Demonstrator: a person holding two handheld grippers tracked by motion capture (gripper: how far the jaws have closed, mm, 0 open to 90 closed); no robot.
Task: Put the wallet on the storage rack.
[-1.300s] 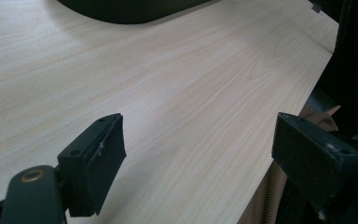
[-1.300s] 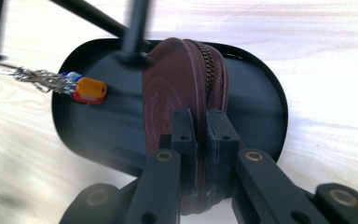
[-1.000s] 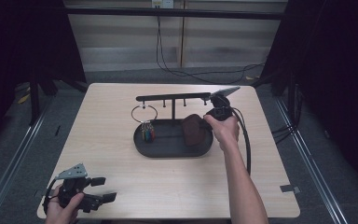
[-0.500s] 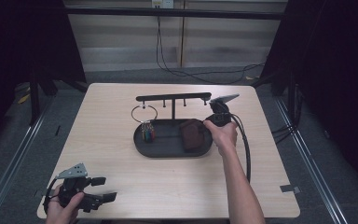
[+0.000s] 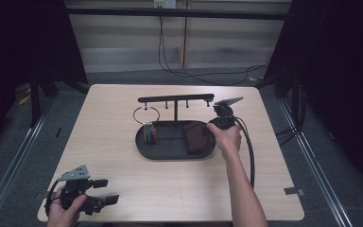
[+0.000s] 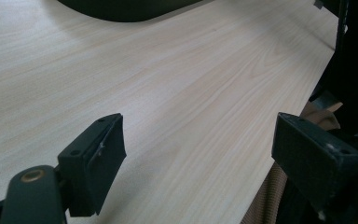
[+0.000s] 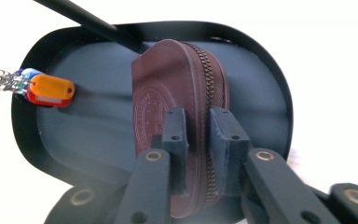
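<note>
- Right gripper (image 5: 216, 126) at centre right of the high view, at the right end of the black oval tray (image 5: 168, 152), person's right hand wrapped round its body
- Brown zip pouch (image 7: 182, 107) lies in the right half of the tray in the high view; in the right gripper view it fills the centre, standing on edge, zipper running along its right side
- Right gripper jaws sit either side of the pouch's near edge, low centre of the right gripper view; they have just been opening a little, pouch between them; gap is narrow and the pads look just off the leather, so grip reads as loosened, not clamped
- Tray stands mid-table in the high view, with a black T-shaped hanger bar (image 5: 176, 99) rising from its far side
- Key ring (image 5: 146, 115) hangs from the left part of the bar, coloured key tags (image 7: 46, 90) resting in the tray's left end; orange tag on top at left of the right gripper view
- Left gripper (image 5: 105, 190) in lower left corner of the high view, near the table (image 5: 123, 94) edge, held by the left hand (image 5: 66, 210), well apart from the tray
- Left gripper jaws spread wide in the left gripper view, nothing between them, bare wood below
</note>
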